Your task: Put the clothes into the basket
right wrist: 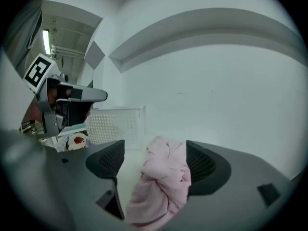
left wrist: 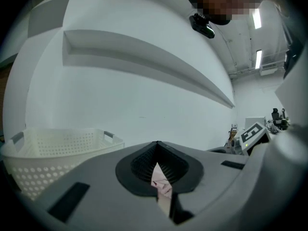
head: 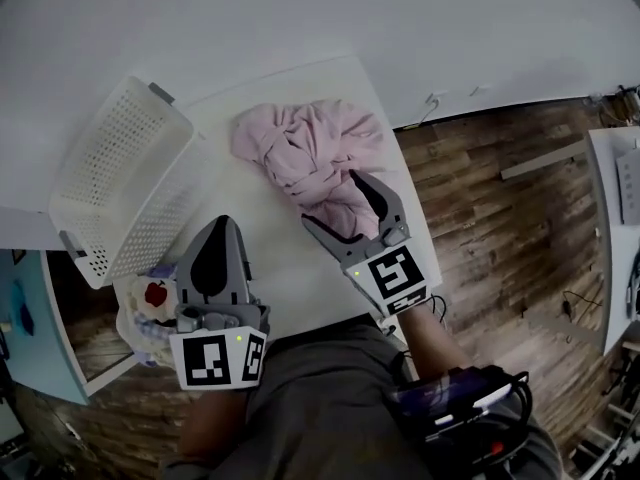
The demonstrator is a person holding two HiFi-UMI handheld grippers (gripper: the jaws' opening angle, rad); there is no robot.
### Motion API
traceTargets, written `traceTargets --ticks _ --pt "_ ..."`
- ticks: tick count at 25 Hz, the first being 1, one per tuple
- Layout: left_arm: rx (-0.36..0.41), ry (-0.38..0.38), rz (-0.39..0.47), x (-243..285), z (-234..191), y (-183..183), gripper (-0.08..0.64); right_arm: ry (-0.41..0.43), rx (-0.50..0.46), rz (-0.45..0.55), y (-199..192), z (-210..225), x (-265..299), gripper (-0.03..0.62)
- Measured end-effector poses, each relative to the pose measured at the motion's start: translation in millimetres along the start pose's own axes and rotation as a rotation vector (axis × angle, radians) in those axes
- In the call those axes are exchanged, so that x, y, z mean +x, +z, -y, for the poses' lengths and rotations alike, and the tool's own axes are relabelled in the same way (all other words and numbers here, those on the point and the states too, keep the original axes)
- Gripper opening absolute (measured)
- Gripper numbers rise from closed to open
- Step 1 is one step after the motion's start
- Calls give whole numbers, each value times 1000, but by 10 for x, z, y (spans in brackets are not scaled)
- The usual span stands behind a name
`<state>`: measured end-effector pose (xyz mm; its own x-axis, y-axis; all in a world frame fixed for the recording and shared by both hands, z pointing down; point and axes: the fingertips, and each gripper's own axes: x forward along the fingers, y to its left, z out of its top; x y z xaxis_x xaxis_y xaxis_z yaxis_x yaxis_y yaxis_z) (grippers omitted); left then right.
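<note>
Head view: both grippers are held low in front of the person, over the near edge of the white table (head: 275,268).

Left gripper (head: 222,226): near level, aimed at the wall, above bare tabletop just right of the basket. Jaws together. A pink sliver shows in the slit below the pads; cannot tell whether it is caught.

Right gripper (head: 330,198): tilted slightly down and reaching into the near end of the pink clothes (head: 310,148). Jaws stand apart with cloth lying between them (right wrist: 163,177); the pads are not pressing on it.

Counts:
- grippers: 2
- white perforated basket (head: 100,168): 1, at the table's left end, nothing visible inside
- pink clothes: 1 crumpled heap on the table, well right of the basket; number of pieces not discernible
</note>
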<state>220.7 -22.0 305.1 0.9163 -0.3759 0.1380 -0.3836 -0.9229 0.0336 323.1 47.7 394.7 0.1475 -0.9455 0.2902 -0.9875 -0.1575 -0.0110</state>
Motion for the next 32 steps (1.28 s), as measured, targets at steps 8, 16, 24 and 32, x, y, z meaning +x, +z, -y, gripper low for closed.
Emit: traceTargets --ticks 8,16,24,32 --pt "-88 35 -110 342 46 -369 8 95 -83 -255 -960 60 284 554" --pt "-167 95 -173 474 -212 -781 8 120 -198 -416 -1510 25 470 577" --pt "-221 104 -178 376 -232 -902 8 96 -198 -405 -1479 134 534 386" --pt "-178 99 -103 135 -282 -543 8 32 -129 -296 -1170 99 507 268"
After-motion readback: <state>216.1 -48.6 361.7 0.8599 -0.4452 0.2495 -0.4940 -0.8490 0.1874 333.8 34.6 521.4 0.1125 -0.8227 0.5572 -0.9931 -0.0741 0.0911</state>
